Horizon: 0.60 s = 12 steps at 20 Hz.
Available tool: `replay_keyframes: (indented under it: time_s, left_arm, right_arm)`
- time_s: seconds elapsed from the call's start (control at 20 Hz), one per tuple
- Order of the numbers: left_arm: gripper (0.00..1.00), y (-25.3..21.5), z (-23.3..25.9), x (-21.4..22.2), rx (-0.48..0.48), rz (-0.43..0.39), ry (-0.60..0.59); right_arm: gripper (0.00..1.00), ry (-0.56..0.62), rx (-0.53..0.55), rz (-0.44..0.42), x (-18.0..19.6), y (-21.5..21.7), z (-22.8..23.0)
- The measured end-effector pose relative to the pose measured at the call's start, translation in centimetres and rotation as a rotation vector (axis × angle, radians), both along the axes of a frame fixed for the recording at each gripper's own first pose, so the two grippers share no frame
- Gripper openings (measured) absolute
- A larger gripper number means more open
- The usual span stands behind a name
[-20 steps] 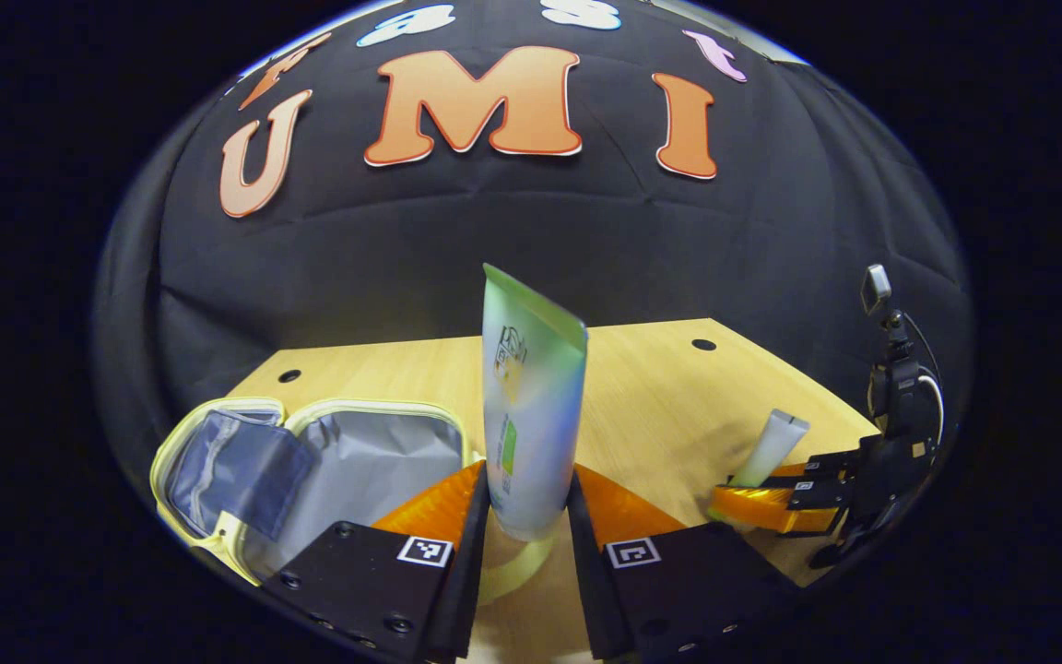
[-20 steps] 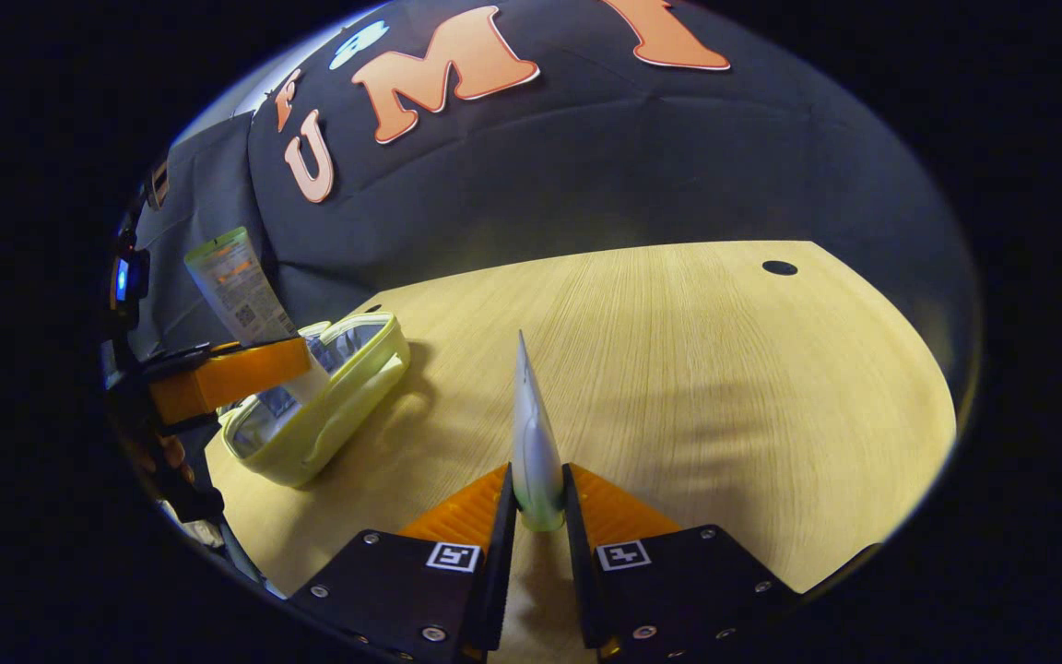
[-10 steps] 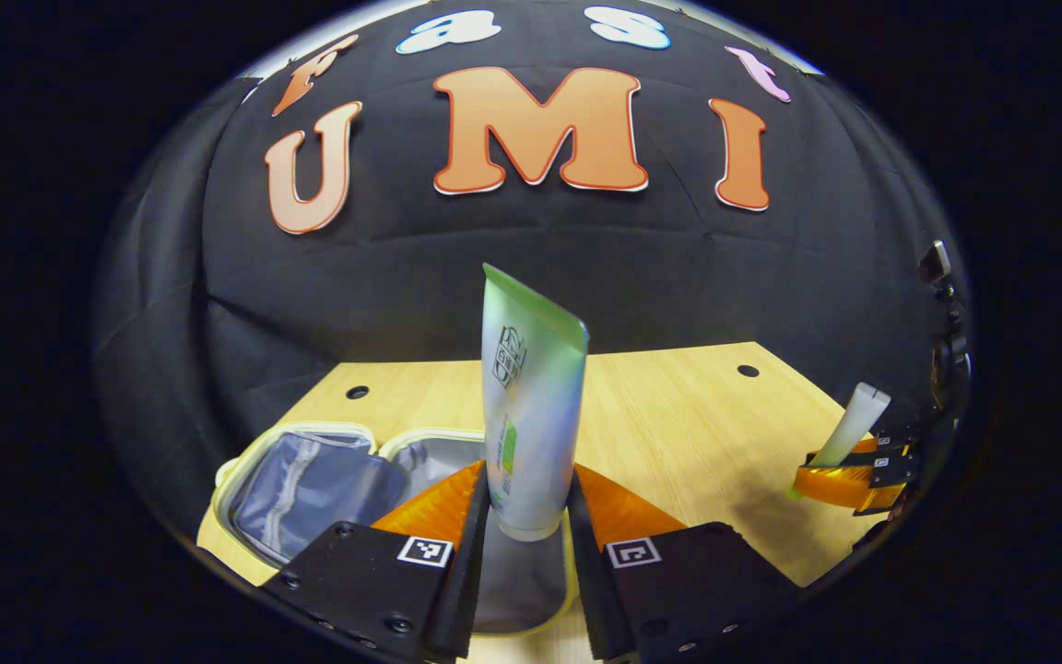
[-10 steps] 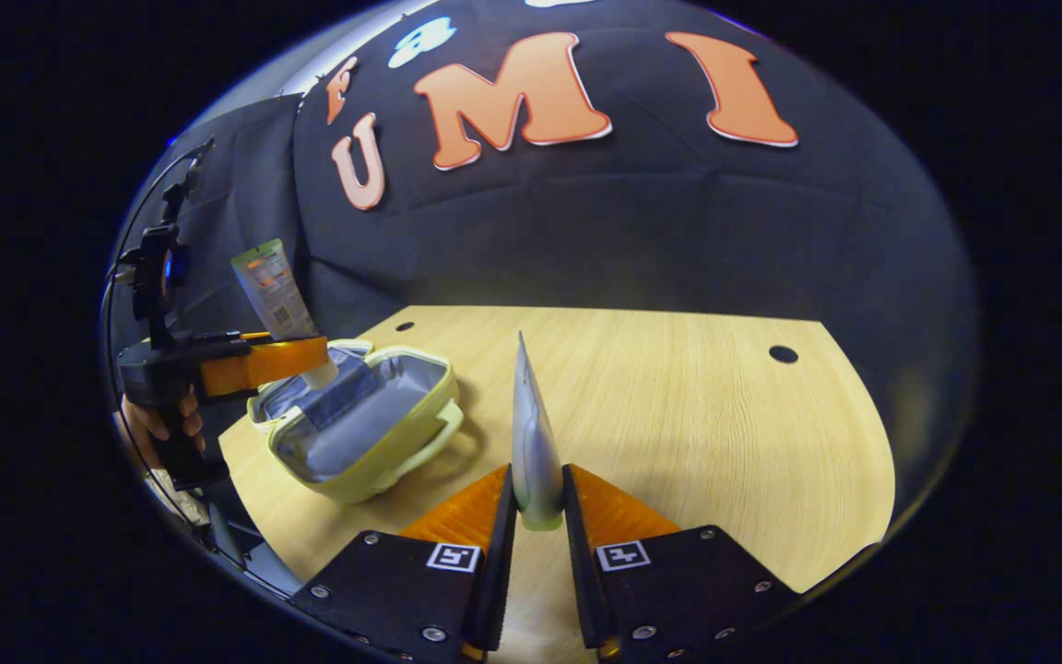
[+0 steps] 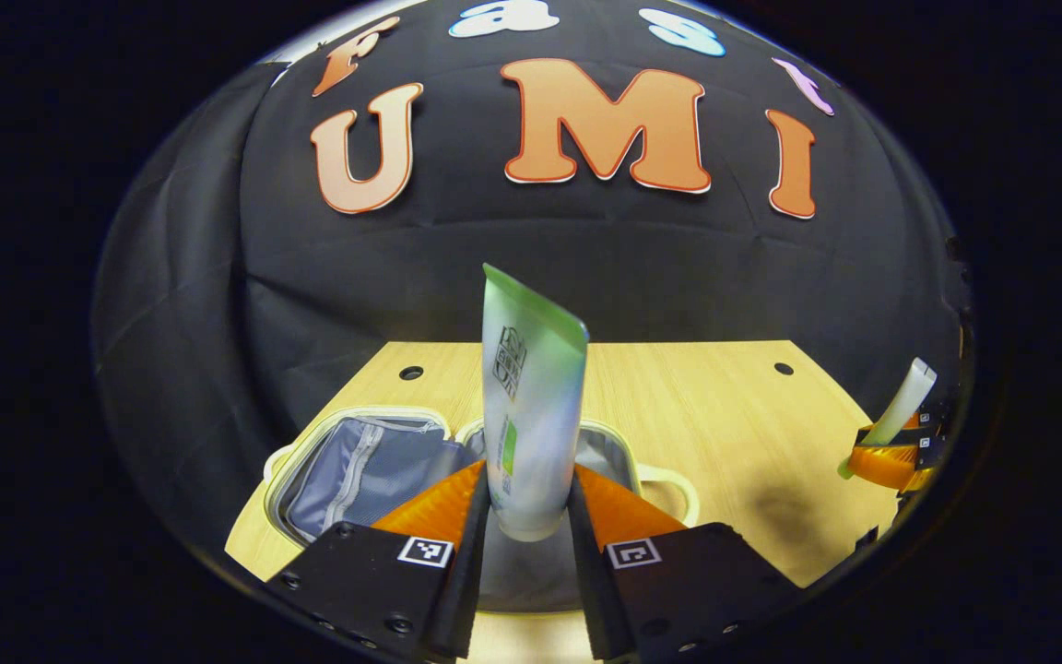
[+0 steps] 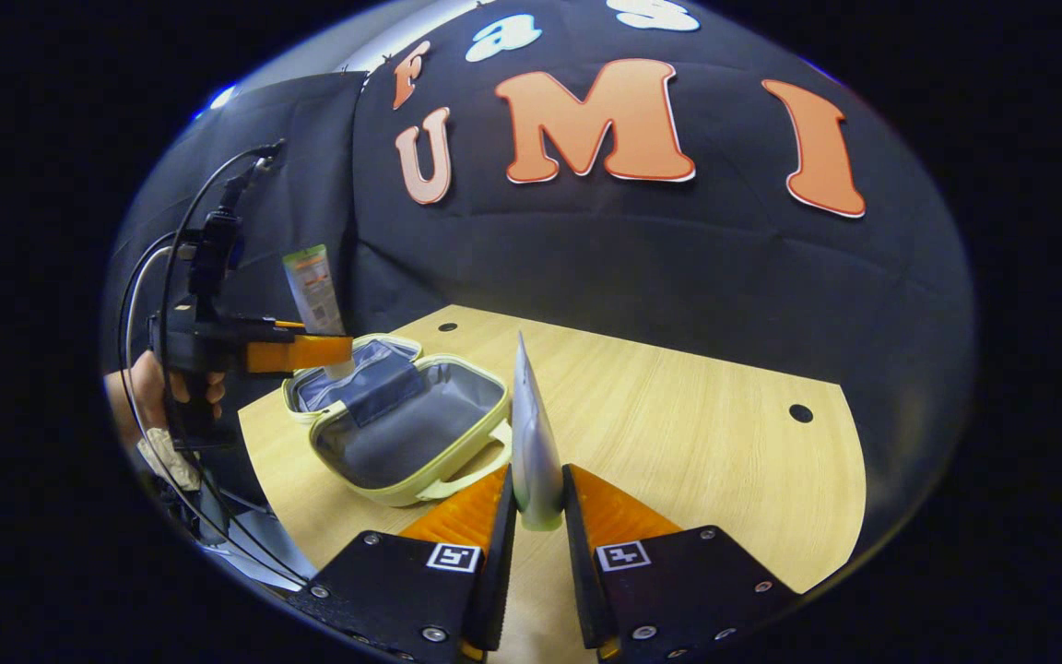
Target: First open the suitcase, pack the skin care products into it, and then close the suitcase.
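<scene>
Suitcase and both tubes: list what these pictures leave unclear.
- Suitcase floor, left gripper view: the left tongs and green tube cover its near half.
- Slim tube, right gripper view: seen edge-on, so its face is hidden; its lower end sits between the right tongs.
- Green tube's print: too blurred to make out.
- Hand, right gripper view: the left gripper's handle hides part of it.

Tongs (image 6: 538,516) clamping tube (image 6: 533,443) near suitcase (image 6: 402,420)
</scene>
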<state>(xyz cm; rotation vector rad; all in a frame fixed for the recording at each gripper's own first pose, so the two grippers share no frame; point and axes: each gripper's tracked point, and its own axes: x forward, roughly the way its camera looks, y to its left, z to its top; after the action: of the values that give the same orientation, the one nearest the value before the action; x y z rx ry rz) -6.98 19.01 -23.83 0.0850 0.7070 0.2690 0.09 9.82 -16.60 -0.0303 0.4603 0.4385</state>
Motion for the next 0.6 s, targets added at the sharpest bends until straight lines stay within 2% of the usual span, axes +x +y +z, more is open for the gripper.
replay_keyframes:
  time_s: [0.15,0.35,0.6]
  left_arm:
    - [0.45,1.8,-1.1,0.1,-0.012,-0.053,0.049]
    - [0.46,4.0,-4.1,-0.5,-0.044,-0.111,0.141]
    - [0.47,4.1,-8.4,-1.2,-0.114,-0.206,0.269]
  right_arm:
    - [0.32,0.020,-0.018,-0.028,0.0,2.1,-0.3]
    - [0.32,0.050,0.011,-0.070,0.2,5.4,-0.3]
    - [0.32,0.076,0.047,-0.154,0.8,7.5,-0.3]
